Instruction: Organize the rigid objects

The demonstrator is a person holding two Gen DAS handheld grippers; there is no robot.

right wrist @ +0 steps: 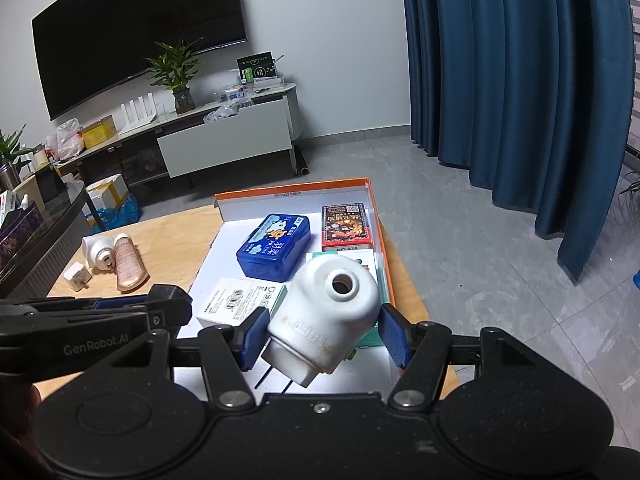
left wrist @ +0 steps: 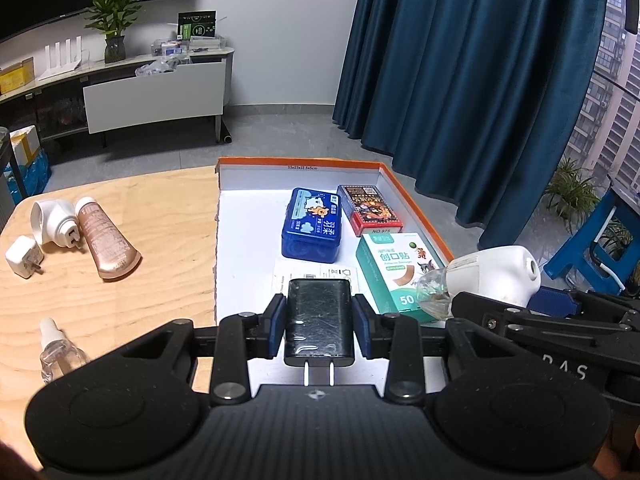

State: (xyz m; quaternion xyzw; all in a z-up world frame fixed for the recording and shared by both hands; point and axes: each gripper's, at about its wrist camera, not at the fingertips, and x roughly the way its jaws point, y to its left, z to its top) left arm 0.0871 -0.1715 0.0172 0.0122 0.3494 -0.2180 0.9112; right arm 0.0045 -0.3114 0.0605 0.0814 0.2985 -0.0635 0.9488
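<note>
Gripping a black charger (left wrist: 319,316) between their blue pads, the left tongs (left wrist: 319,326) hang over the near part of the orange-rimmed tray (left wrist: 416,200) at the surface's right edge. The right tongs (right wrist: 322,334) clamp a white plug-in device (right wrist: 324,316) above the tray's near right corner, over a green plaster box (left wrist: 394,274). A blue tin (left wrist: 312,224) lies mid-tray.
</note>
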